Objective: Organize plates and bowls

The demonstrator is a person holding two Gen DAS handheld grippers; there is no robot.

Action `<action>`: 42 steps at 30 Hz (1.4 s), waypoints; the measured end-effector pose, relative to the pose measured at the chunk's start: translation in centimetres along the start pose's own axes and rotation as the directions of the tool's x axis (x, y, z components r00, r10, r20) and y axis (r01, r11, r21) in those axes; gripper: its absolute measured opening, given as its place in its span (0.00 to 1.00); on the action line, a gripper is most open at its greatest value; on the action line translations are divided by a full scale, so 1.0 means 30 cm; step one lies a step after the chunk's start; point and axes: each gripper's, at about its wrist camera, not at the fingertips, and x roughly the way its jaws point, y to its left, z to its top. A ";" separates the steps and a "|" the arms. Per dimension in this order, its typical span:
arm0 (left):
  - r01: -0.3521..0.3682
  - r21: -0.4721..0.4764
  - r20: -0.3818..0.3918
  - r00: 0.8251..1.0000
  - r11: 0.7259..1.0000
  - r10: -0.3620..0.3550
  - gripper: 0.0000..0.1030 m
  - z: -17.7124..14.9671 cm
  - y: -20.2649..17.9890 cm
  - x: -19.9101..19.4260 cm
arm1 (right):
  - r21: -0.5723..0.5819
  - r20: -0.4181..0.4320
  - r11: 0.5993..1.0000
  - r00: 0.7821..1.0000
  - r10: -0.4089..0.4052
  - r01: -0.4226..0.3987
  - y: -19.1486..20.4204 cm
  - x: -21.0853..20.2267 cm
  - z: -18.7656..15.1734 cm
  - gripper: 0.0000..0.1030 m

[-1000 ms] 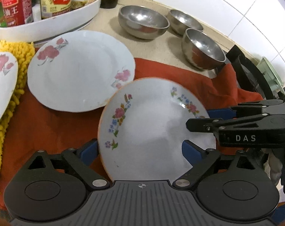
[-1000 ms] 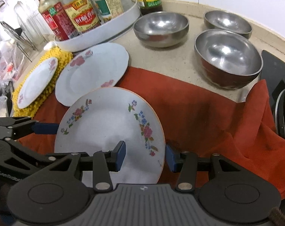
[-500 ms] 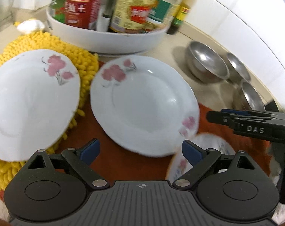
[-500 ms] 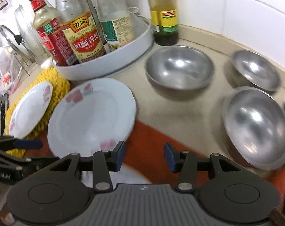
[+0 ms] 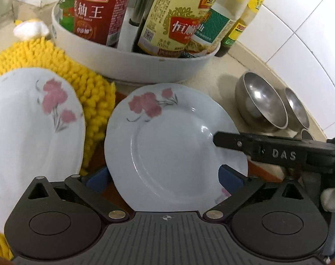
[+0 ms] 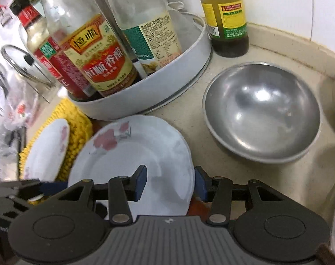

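Note:
A white plate with pink flowers (image 5: 174,145) lies flat in front of the bottle tray, partly on the red cloth. My left gripper (image 5: 164,177) hovers over its near half. Its jaws are opening wide and straddle the plate without pressing on it. My right gripper (image 6: 170,183) stands open over the same plate (image 6: 132,154), whose right rim shows between the blue pads. Its black arm (image 5: 278,152) reaches in from the right in the left wrist view. A second pink-flowered plate (image 5: 30,137) rests on the yellow mat. Steel bowls (image 6: 262,112) (image 5: 262,106) stand to the right.
A white round tray (image 5: 132,61) crowded with sauce bottles stands just behind the plates. An oil bottle (image 6: 227,17) stands by the tiled wall. The yellow shaggy mat (image 5: 94,92) lies at the left, and a pot lid on a rack (image 6: 19,59) stands beyond it.
Both grippers have moved away from the orange-rimmed flowered plate on the red cloth, now out of view, over to the pink-flowered plate by the tray. The left jaws have widened.

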 end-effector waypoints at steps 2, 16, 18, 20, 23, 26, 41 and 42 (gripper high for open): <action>0.014 -0.016 0.001 1.000 1.000 -0.014 0.99 0.004 0.013 -0.004 | 0.026 -0.014 1.000 1.000 -0.002 0.002 -0.010 -0.011 -0.001 0.42; -0.066 0.066 0.039 0.997 0.996 0.063 0.99 0.000 -0.029 0.014 | 0.093 -0.011 0.992 0.997 0.081 -0.080 -0.044 -0.030 -0.032 0.44; -0.064 0.077 0.034 0.998 0.995 0.061 1.00 0.000 -0.041 0.011 | 0.112 -0.009 0.990 0.996 0.088 -0.086 -0.046 -0.039 -0.040 0.44; -0.053 0.075 0.033 0.998 0.996 0.051 1.00 0.001 -0.054 0.004 | 0.120 -0.004 0.990 0.997 0.072 -0.071 -0.043 -0.052 -0.046 0.44; -0.047 0.083 0.048 0.998 0.995 0.043 1.00 0.011 -0.075 -0.011 | 0.141 -0.002 0.987 0.997 0.080 -0.079 -0.053 -0.076 -0.056 0.44; -0.049 0.102 0.065 0.997 0.994 0.042 1.00 0.020 -0.093 -0.031 | 0.146 0.018 0.986 0.997 0.077 -0.079 -0.051 -0.114 -0.054 0.44; -0.014 0.131 0.073 0.997 0.991 0.005 1.00 -0.015 -0.134 -0.118 | 0.159 0.064 0.984 0.996 0.067 -0.077 -0.011 -0.272 -0.068 0.44; -0.010 0.140 0.069 0.998 0.990 0.000 1.00 -0.024 -0.140 -0.121 | 0.164 0.064 0.984 0.996 0.064 -0.073 -0.011 -0.282 -0.079 0.44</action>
